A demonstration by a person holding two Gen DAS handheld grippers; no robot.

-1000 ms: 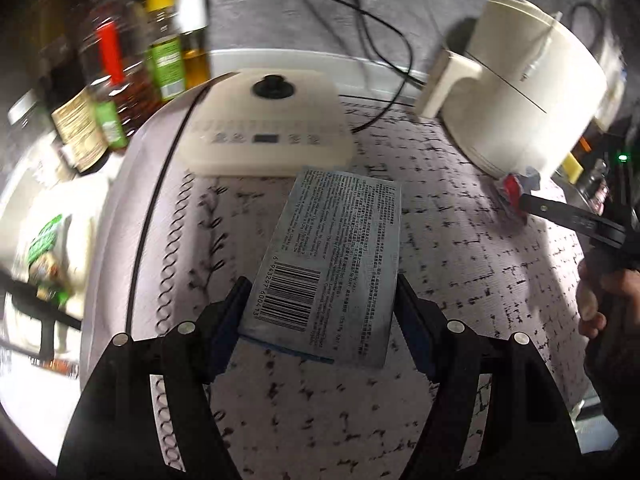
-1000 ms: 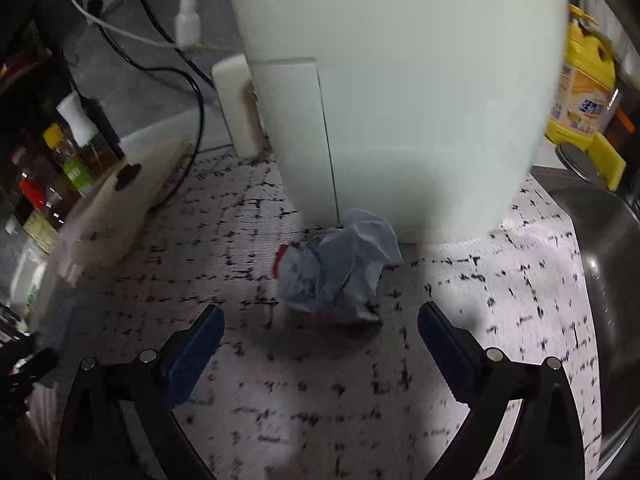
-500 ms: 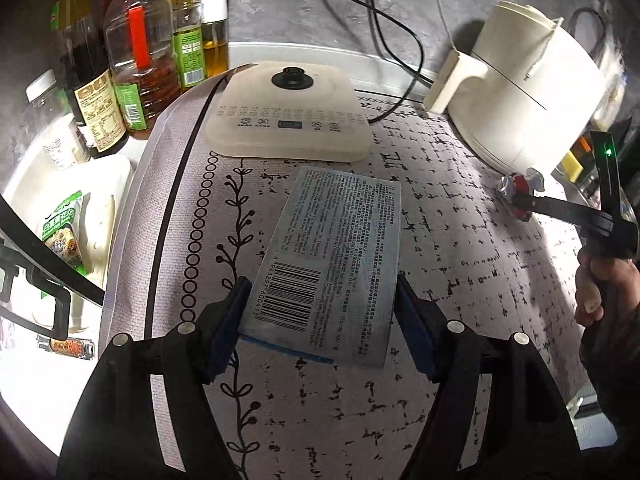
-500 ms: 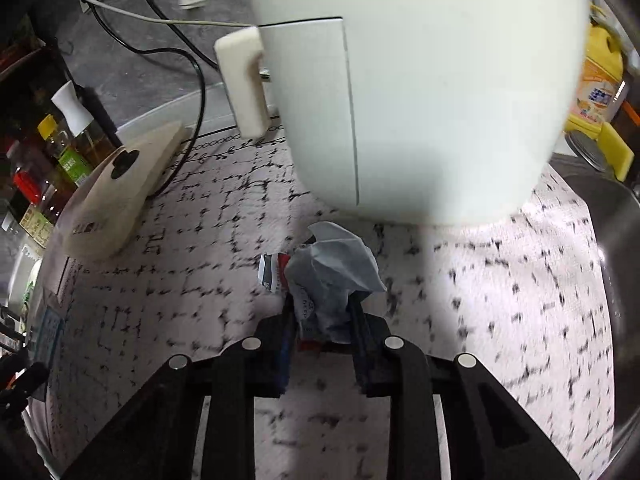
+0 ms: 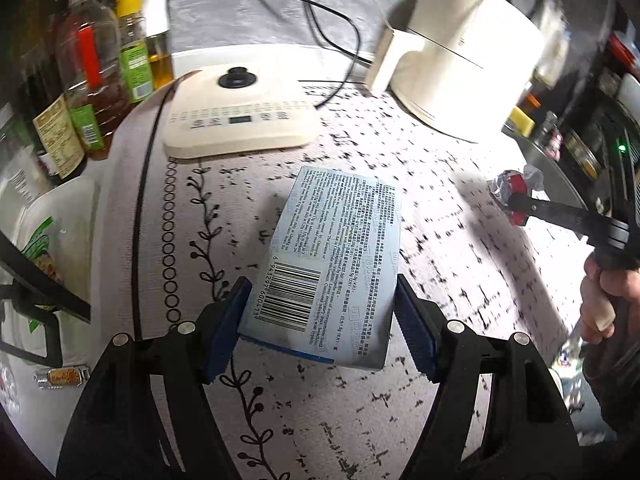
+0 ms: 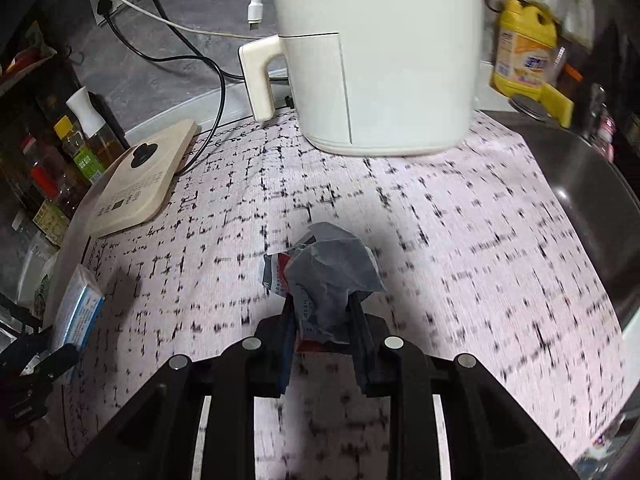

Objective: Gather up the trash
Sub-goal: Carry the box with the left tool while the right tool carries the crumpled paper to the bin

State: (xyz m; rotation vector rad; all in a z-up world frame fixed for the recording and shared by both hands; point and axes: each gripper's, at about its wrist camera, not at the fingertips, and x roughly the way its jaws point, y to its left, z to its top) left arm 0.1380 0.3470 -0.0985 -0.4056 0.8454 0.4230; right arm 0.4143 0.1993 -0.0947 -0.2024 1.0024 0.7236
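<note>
The left claw (image 5: 320,328) grips a box (image 5: 332,256), long axis pointing toward the table's (image 5: 460,280) far edge; the right claw (image 6: 324,320) pinches a wrapper (image 6: 332,276), seemingly lifted clear.

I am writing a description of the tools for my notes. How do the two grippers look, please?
Both are alike. The left gripper and right gripper have matte black angular frames with round silver screw heads and blue pads inside the fingers. In the left view, the right gripper's body shows a small green light. No cables or sleeves are visible.
</note>
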